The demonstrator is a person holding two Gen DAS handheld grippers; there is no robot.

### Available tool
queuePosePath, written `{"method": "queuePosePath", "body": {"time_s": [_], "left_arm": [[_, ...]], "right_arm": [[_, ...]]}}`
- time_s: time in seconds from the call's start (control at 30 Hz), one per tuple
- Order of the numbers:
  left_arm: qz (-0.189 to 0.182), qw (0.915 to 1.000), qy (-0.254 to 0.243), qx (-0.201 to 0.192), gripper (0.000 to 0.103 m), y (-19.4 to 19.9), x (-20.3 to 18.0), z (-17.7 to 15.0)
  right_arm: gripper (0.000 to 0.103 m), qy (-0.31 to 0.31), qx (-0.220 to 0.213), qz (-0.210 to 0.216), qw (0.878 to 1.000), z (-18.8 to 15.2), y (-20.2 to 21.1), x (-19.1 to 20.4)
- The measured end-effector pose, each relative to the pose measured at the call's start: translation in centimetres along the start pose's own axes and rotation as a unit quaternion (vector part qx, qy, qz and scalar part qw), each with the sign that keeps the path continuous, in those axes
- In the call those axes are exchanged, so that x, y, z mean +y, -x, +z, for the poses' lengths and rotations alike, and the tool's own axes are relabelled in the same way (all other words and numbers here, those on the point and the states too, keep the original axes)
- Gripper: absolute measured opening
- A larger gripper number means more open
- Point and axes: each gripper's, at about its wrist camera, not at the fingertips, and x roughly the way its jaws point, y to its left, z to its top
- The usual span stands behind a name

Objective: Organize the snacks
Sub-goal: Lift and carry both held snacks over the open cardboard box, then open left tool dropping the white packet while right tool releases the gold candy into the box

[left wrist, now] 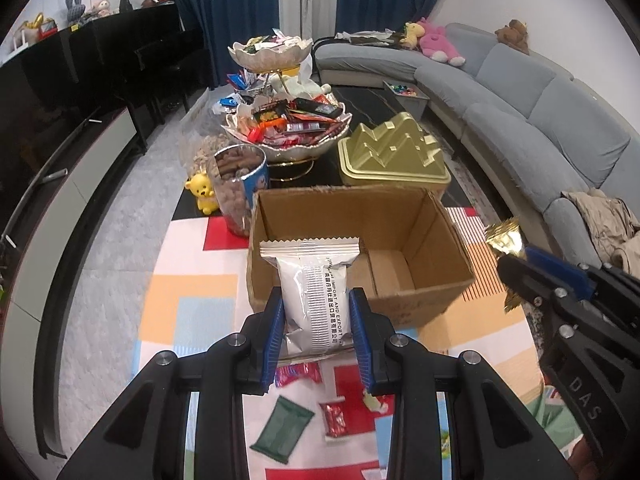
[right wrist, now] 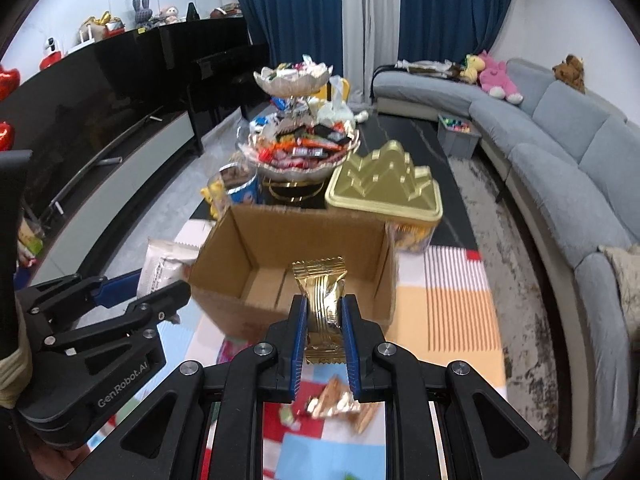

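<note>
Room: living room, blue curtains (left wrist: 256, 12), grey sectional sofa (left wrist: 520, 92) on the right side, black TV cabinet (left wrist: 80, 92) on the left side.
Surface: dark coffee table (left wrist: 360, 100) with a multicoloured block-pattern mat (left wrist: 192, 288) over its near end.
Box: open cardboard box (left wrist: 420, 236) sat on the mat, flaps up, nothing visible inside on the exposed floor.
Left gripper (left wrist: 318, 334): blue pads clamped on a silver snack packet (left wrist: 314, 292), held upright, printed seam facing the camera; packet was in the air at the box's near-left wall, top edge overlapping the rim in the left view.
Right gripper (right wrist: 324, 330): jaws narrow, pinching a gold-wrapped snack (right wrist: 322, 304) upright, just in front of the box's near wall, above the mat.
Relative pose: both grippers side by side at the box's near side, apart, not touching.
Loose snacks on mat: dark green packet (left wrist: 282, 434), red packet (left wrist: 334, 420), another red wrapper (left wrist: 298, 372) under the left gripper; gold and red wrappers (right wrist: 340, 404) under the right one, blurred.
Behind box: two-tier shell-shaped dish (left wrist: 288, 128) piled with mixed candy, gold mountain-shaped lid on a tin (left wrist: 392, 156), clear jar of brown nuts (left wrist: 240, 188), yellow bear figure (left wrist: 202, 194) beside the jar.
Far end: small grey bin (left wrist: 408, 94) with coloured items; contents too small to tell.
Sofa: plush toys (left wrist: 436, 40) on the back corner.
</note>
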Motion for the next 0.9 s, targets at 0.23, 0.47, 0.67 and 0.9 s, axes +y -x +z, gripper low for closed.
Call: {"method": "queuePosePath", "body": {"time_s": [0.23,0.47,0.67,0.9], "left_arm": [[0.004,1.0,0.006,0.002,0.032,-2.2,0.7,2.0],[0.011,0.9999,0.005,0.008,0.032,-4.6,1.1,3.2],[0.009,0.9998,0.006,0.015,0.032,-6.1,1.3,3.7],[0.003,0.9998,0.005,0.018,0.04,-6.9,1.1,3.9]], "right_arm": [[0.019,0.0,0.002,-0.008,1.0,2.2,-2.3,-0.5],[0.019,-0.003,0.018,-0.002,1.0,3.3,-5.3,-0.7],[0.019,0.003,0.024,-0.003,1.0,4.0,-6.8,-0.6],[0.02,0.005,0.026,0.002,1.0,4.6,-7.6,-0.7]]}}
